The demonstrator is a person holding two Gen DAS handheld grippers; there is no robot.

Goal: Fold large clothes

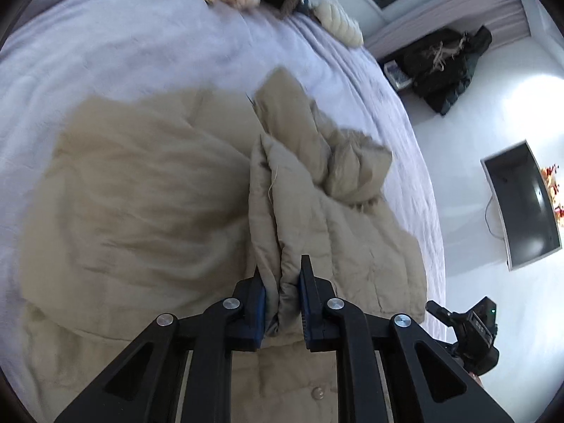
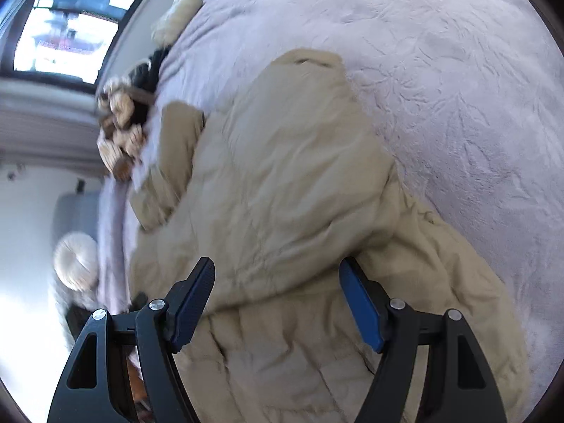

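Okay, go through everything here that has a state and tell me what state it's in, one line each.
Left gripper: shut, pinching a raised fold of the coat.
Right gripper: open, jaws wide above the coat, holding nothing.
Beige padded coat: lying crumpled on the bed, partly folded, one edge lifted.
Lilac bed cover: spread out, wrinkled.
Monitor: screen dark.

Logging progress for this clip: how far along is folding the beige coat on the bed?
Early. Done: the coat lies spread on the bed. In hand: the left claw pinches a bunched edge of it; the right claw hovers open above it. Left: the sleeve remains crumpled, and no tidy fold shows yet.
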